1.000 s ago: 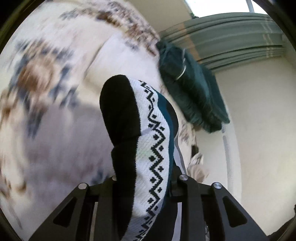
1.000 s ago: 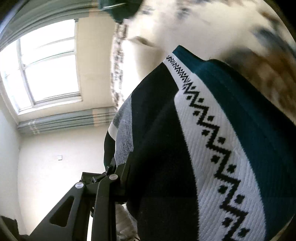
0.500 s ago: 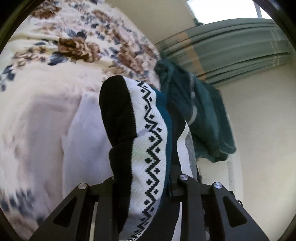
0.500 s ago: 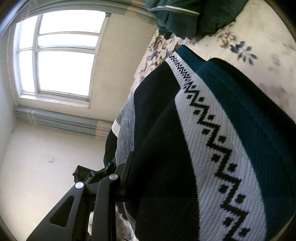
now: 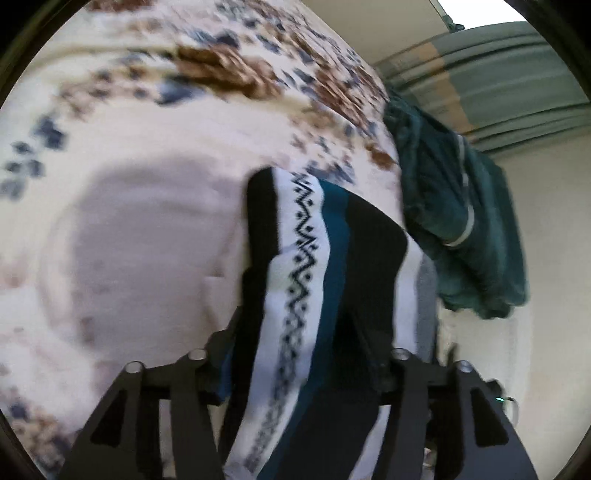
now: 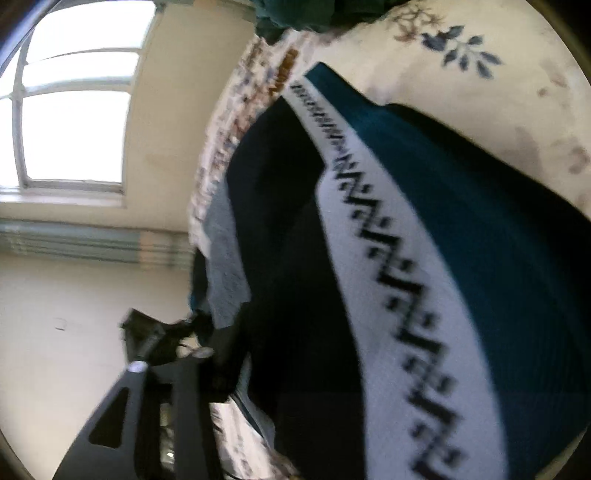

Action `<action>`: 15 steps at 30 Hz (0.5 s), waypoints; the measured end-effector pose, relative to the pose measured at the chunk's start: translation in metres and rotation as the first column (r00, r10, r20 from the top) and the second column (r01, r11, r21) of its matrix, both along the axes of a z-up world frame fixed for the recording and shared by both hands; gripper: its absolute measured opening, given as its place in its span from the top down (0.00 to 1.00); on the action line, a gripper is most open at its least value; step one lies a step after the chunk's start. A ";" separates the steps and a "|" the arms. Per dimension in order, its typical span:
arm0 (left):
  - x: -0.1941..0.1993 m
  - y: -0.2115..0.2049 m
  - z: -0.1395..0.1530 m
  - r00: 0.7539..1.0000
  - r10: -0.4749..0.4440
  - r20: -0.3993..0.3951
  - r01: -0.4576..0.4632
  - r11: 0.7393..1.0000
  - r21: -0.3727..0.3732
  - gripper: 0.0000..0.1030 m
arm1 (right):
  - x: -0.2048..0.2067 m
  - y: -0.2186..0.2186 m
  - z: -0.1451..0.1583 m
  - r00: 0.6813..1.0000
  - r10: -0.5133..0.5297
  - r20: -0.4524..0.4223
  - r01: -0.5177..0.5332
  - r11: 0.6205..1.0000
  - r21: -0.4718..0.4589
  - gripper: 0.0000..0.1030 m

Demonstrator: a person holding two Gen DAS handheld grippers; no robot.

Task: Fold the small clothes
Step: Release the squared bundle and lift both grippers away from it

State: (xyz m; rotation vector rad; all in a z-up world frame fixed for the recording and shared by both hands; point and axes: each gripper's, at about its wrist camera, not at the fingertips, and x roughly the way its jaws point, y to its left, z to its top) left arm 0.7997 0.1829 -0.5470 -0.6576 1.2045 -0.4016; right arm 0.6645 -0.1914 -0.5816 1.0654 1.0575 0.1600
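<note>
A knitted garment (image 5: 306, 266) with black, teal and white bands and a black zigzag lies between the jaws of my left gripper (image 5: 295, 317), over a floral bedsheet (image 5: 207, 70). These jaws are opening, and the right finger (image 5: 369, 332) shows on top of the cloth, no longer pinching it. The same garment (image 6: 406, 258) fills the right wrist view. My right gripper (image 6: 295, 350) is opening too. Its left finger (image 6: 184, 387) stands off the cloth's edge and its right finger is hidden under the knit.
A dark green garment (image 5: 461, 221) is heaped at the bed's far edge, also seen as green cloth (image 6: 295, 14) at the top of the right wrist view. Beyond the bed are a cream wall (image 5: 546, 295), a grey-green curtain (image 5: 498, 81) and a bright window (image 6: 74, 110).
Both grippers' fingers have spread apart and let go of the knitted garment. Both views swung across the bed, and the green heap now sits closer to the garment.
</note>
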 end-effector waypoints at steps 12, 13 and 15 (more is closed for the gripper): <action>-0.102 -0.022 0.099 0.968 -0.019 0.251 -0.119 0.842 0.526 0.00 | -0.041 0.027 0.107 0.985 0.101 -0.142 -0.170 0.726 -0.666 0.03; -0.115 -0.027 0.111 0.962 -0.023 0.271 -0.133 0.829 0.543 0.00 | -0.046 0.031 0.120 0.983 0.108 -0.149 -0.183 0.673 -0.716 0.01; -0.130 -0.036 0.126 0.954 -0.023 0.298 -0.161 0.801 0.577 0.00 | -0.056 0.041 0.144 0.981 0.115 -0.158 -0.196 0.576 -0.794 0.01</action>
